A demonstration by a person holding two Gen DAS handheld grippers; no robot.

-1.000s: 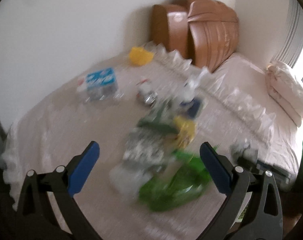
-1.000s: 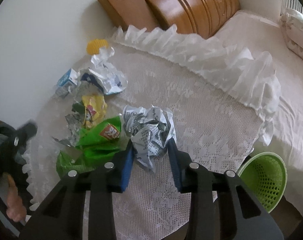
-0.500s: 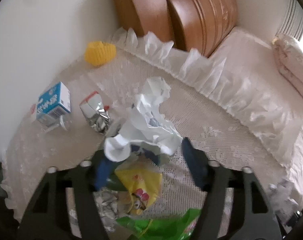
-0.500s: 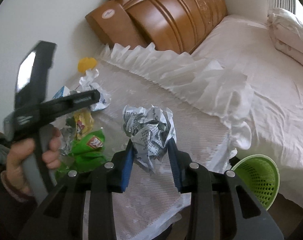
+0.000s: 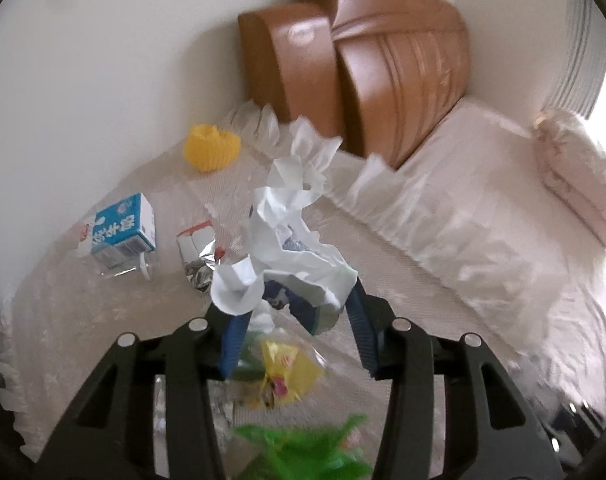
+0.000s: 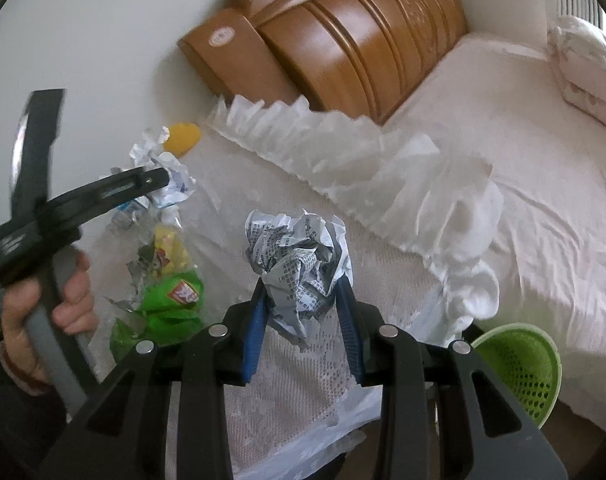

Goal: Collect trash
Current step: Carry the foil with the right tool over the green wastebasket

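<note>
The right claw (image 6: 303, 316) grips a crumpled newspaper ball (image 6: 299, 264) above the lace-covered worktop (image 6: 287, 392); the green basket (image 6: 519, 368) waits below to its right, so carrying and release look next. The left claw (image 5: 295, 320) clamps white crumpled paper (image 5: 291, 236), litter beneath. A second ago that claw was open and empty.

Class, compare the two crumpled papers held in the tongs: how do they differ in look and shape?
The printed newspaper ball in the right tongs is grey with dense text and packed round; the white paper wad in the left tongs is mostly blank with a blue patch, and looser, trailing upward. Both are crumpled and clamped between blue pads above the lace cloth.
</note>
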